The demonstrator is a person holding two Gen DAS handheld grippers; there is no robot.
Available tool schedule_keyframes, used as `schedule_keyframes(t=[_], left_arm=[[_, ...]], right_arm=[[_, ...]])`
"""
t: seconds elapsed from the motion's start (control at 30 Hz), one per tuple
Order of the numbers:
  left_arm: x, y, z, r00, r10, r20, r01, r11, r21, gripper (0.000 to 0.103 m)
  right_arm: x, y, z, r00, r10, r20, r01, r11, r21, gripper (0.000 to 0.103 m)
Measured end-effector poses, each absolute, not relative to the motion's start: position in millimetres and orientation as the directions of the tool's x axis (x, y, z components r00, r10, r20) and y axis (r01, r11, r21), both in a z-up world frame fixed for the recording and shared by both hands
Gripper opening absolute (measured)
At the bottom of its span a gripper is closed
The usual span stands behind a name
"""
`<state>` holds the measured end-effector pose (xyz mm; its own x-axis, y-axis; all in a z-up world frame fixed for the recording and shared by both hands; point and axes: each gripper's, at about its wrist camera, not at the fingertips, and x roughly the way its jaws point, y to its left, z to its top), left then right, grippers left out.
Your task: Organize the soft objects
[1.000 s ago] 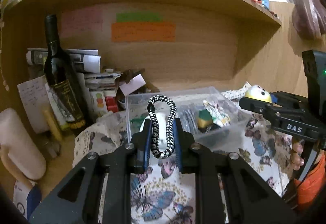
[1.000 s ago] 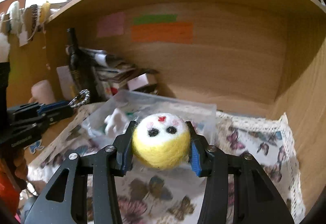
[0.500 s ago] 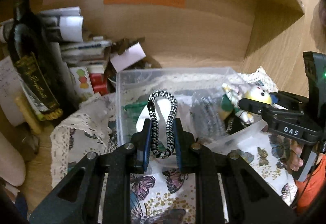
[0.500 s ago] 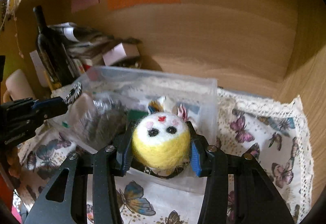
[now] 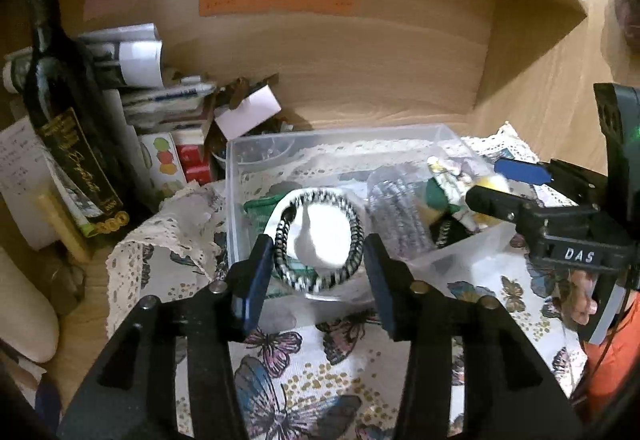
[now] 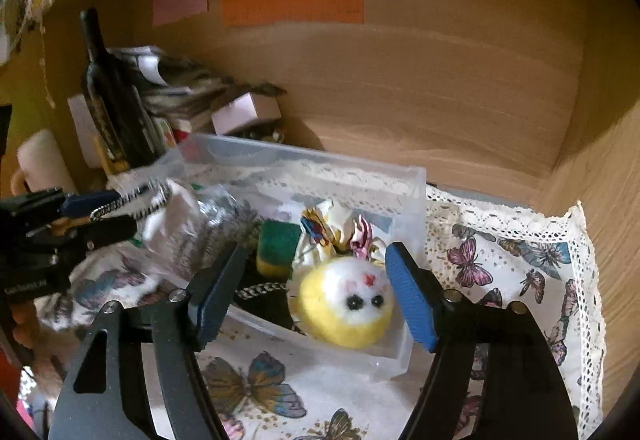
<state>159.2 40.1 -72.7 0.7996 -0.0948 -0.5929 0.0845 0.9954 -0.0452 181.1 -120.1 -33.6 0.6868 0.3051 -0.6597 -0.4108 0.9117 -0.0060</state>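
A clear plastic box (image 5: 236, 200) (image 6: 416, 192) sits on a butterfly cloth (image 5: 304, 372) inside a wooden cubby. My left gripper (image 5: 318, 266) is open over the box's near left part. A black-and-white braided loop (image 5: 320, 240) hangs blurred between its pads, over a white soft thing. My right gripper (image 6: 308, 298) is open over the box's near right corner. The yellow-and-white felt ball (image 6: 344, 306) with a face lies in the box between its pads, touching neither. A green sponge (image 6: 278, 242) and a printed cloth toy (image 6: 332, 226) lie in the box too.
A dark wine bottle (image 5: 60, 100) (image 6: 108, 96), stacked papers and small cartons (image 5: 160, 96) crowd the cubby's back left. The wooden back wall (image 6: 420, 80) carries coloured notes. The right side wall (image 6: 600, 200) stands close to the cloth's lace edge.
Both grippers have opened over the box. The felt ball has dropped from the right gripper into the box. The braided loop has come free of the left pads and looks blurred.
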Motion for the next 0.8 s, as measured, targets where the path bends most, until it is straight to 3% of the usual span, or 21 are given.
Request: schedule_keyframes(t=[0.43,0.6,0.73,0.8], left_arm=[[94,27,-16,0.908,-0.091,-0.409,0.082,0.996,-0.039,0.065],[64,23,0,0.936,-0.094,-0.340,0.083,0.995,-0.045,0.079],[45,15,7,0.954,-0.078,-0.290,0.073,0.997,-0.026,0.093],[35,11,8,0.961,-0.067,-0.267,0.065,0.998,-0.015,0.100]], right_arm=[[116,-134,30,0.773,0.393,-0.499,-0.444,0.896,0.018,0.071],[90,-135,45,0.808,0.402,-0.431,-0.445,0.896,0.001,0.083],[74,-135,51,0.814,0.421,-0.401,-0.455,0.890,0.011,0.084],[69,-135,52,0.818,0.421,-0.392,-0.453,0.892,0.012,0.096]])
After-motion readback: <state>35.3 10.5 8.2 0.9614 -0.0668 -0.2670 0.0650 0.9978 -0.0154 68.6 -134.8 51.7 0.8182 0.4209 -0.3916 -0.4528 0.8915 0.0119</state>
